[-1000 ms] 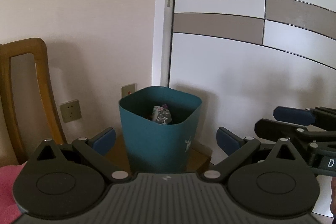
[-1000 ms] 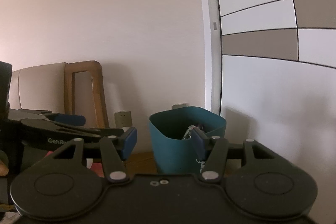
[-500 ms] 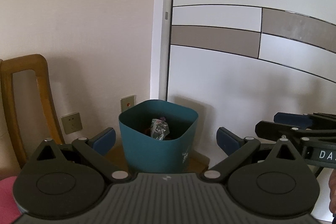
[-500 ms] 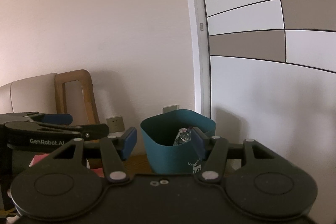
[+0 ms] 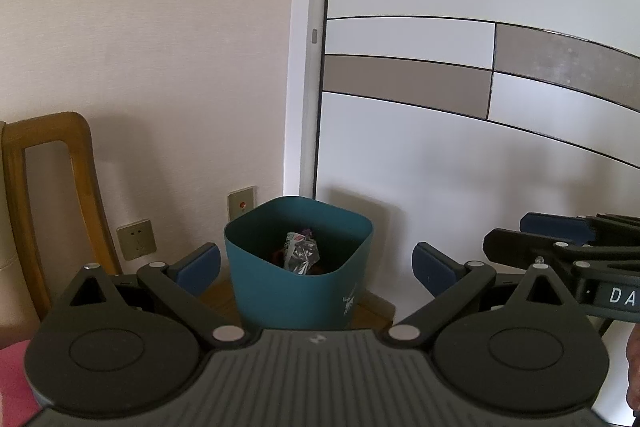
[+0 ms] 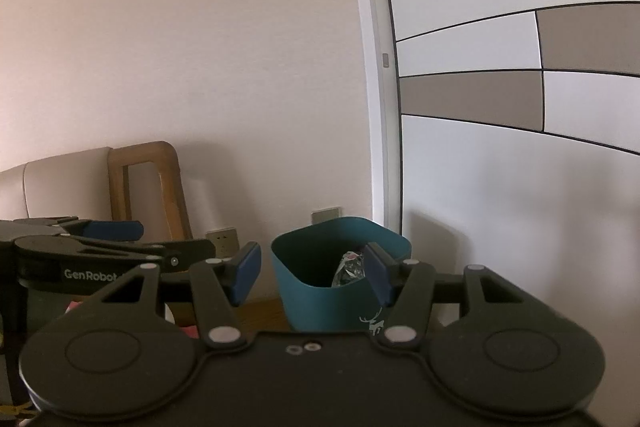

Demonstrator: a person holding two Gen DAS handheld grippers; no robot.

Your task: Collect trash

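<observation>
Both grippers have drawn back from the teal bin (image 5: 298, 287), which now appears lower and smaller than before. Crumpled foil trash (image 5: 301, 254) lies inside the bin, ahead of and between the left gripper's (image 5: 316, 263) empty, spread fingers. Right gripper (image 6: 312, 273) also stands open and empty. Left of the bin stand a wall socket (image 5: 137, 239) and wooden chair (image 5: 52, 187).

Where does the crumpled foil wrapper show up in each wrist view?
Left wrist: wrapper inside the teal bin, lower centre, between the open fingers.
Right wrist: wrapper in the bin, partly hidden by the right finger.
Shared landmark: white deer print on the bin.
</observation>
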